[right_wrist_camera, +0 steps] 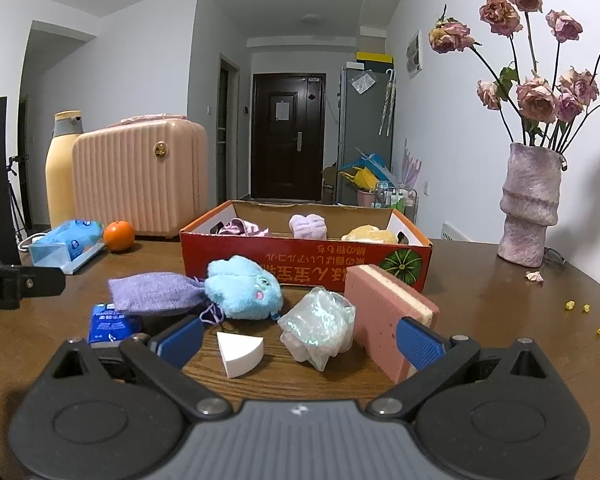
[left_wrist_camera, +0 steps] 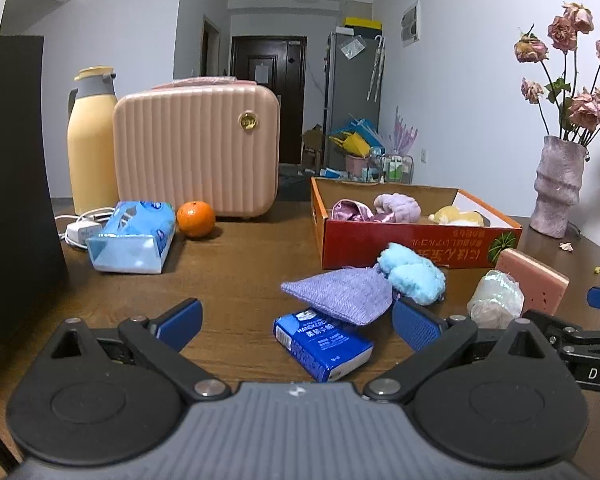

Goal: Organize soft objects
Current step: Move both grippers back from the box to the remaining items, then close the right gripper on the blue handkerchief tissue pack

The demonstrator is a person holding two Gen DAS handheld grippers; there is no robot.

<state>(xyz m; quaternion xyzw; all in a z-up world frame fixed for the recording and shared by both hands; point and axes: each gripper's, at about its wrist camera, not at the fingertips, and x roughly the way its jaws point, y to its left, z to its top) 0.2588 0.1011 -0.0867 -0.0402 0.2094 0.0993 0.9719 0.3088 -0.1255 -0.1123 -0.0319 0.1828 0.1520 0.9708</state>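
A red cardboard box (right_wrist_camera: 300,262) (left_wrist_camera: 412,236) stands mid-table and holds a purple satin item (right_wrist_camera: 242,227), a lilac plush (right_wrist_camera: 308,226) and a yellow plush (right_wrist_camera: 370,235). In front of it lie a purple pouch (left_wrist_camera: 340,294) (right_wrist_camera: 154,293), a blue plush (right_wrist_camera: 242,288) (left_wrist_camera: 412,278), a crumpled iridescent bag (right_wrist_camera: 318,326) (left_wrist_camera: 496,300), a pink sponge (right_wrist_camera: 388,316) (left_wrist_camera: 534,282), a white wedge (right_wrist_camera: 240,354) and a blue tissue pack (left_wrist_camera: 322,344) (right_wrist_camera: 114,326). My left gripper (left_wrist_camera: 298,320) is open around the tissue pack and the pouch. My right gripper (right_wrist_camera: 300,338) is open around the wedge and the bag.
At the back left stand a pink case (left_wrist_camera: 198,148), a yellow flask (left_wrist_camera: 90,140), a tissue package (left_wrist_camera: 134,236), an orange (left_wrist_camera: 196,219) and a white charger (left_wrist_camera: 80,230). A black block (left_wrist_camera: 14,184) fills the left side. A vase of dried roses (right_wrist_camera: 530,208) is right.
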